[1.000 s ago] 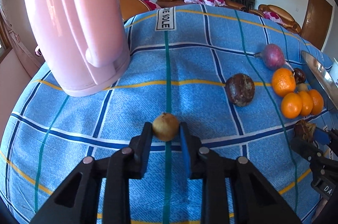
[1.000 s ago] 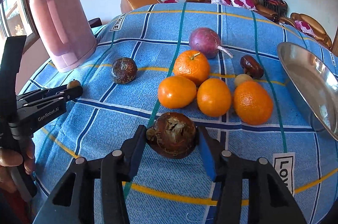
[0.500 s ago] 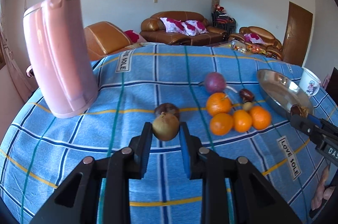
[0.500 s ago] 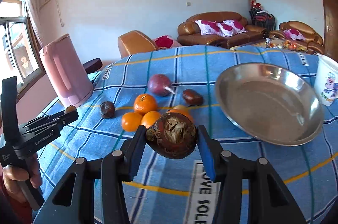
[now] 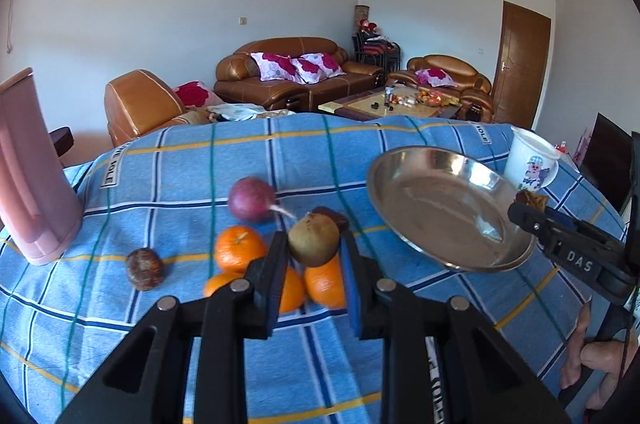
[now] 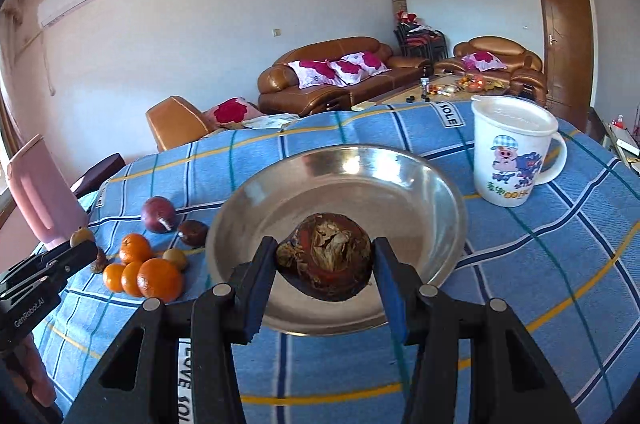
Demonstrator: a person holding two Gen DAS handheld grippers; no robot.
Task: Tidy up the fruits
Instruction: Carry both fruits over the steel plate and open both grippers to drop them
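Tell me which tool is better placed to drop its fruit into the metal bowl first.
Right, probably. The right tool holds the dark wrinkled fruit directly in front of the metal bowl. The left tool, gripping a small brownish fruit, sits over the oranges, left of the bowl.

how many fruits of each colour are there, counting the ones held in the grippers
oranges: 4
purple fruit: 1
dark brown fruits: 3 (1 held)
tan fruits: 2 (1 held)
total: 10
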